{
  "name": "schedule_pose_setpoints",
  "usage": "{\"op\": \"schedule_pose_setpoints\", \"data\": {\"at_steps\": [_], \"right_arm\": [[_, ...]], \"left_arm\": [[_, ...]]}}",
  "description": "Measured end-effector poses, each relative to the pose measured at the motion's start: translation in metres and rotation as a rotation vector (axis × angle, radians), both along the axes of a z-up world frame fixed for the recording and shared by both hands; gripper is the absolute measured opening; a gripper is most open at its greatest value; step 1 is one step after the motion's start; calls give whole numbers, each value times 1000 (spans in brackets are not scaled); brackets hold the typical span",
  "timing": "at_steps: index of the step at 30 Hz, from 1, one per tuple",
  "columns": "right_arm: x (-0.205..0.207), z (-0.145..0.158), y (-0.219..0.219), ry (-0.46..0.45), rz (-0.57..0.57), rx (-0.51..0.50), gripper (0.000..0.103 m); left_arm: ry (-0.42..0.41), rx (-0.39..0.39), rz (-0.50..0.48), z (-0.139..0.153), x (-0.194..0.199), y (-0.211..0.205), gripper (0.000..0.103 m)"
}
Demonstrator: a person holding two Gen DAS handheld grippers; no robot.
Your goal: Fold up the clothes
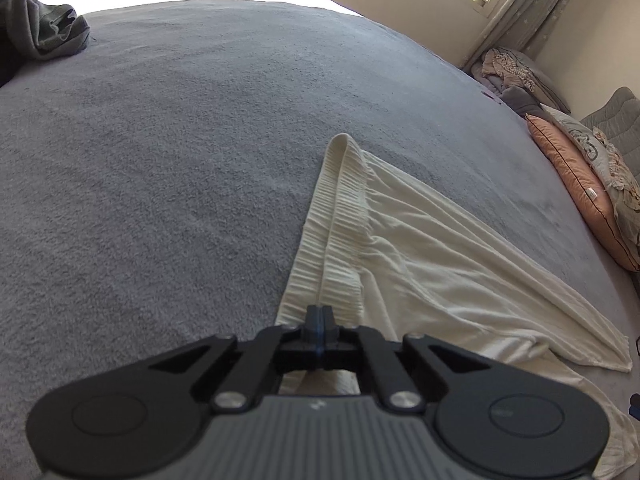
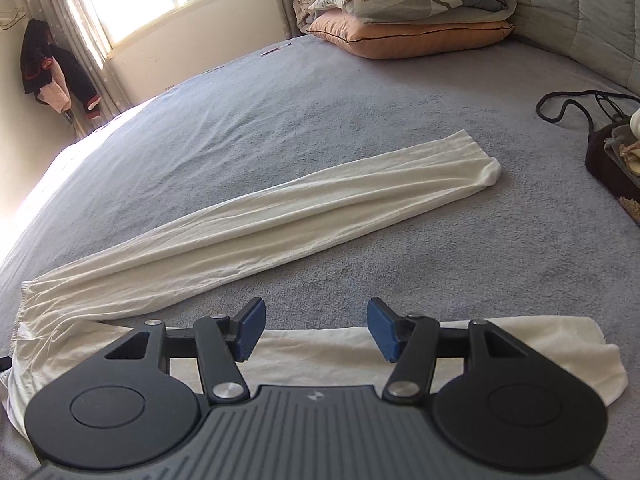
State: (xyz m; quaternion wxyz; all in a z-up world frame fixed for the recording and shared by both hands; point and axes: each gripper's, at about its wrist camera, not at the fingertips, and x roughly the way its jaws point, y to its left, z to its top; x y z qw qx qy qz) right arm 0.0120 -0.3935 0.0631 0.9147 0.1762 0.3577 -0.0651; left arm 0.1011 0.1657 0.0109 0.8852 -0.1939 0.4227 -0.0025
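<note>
Cream-white trousers (image 2: 256, 220) lie spread on a grey bedspread (image 2: 360, 112), one leg stretched toward the far right, the other leg (image 2: 332, 344) lying under my right gripper. My right gripper (image 2: 316, 330) is open and empty just above that near leg. In the left wrist view my left gripper (image 1: 319, 320) is shut on the ribbed elastic waistband (image 1: 340, 216) of the trousers (image 1: 460, 272), whose cloth fans out to the right.
Stacked pillows (image 2: 408, 20) and a padded headboard (image 2: 580, 8) are at the bed's far end. A dark bag (image 2: 612, 160) with a cord lies at the right. A grey-green garment (image 1: 44, 28) lies at the bed's far left. A window and curtains stand beyond.
</note>
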Motion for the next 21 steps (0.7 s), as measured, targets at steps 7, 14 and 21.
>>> {"op": "schedule_pose_setpoints", "data": {"at_steps": [7,14,21], "right_arm": [[0,0,0,-3,11,-3,60],[3,0,5,-5,39,-11,61],[4,-1,8,1,48,-15,61]], "left_arm": [[-31,-88,12,6,-1,14,2],[-118,-128,-64,6,13,13,53],[-133,-44,-160,1,21,-3,51]]}}
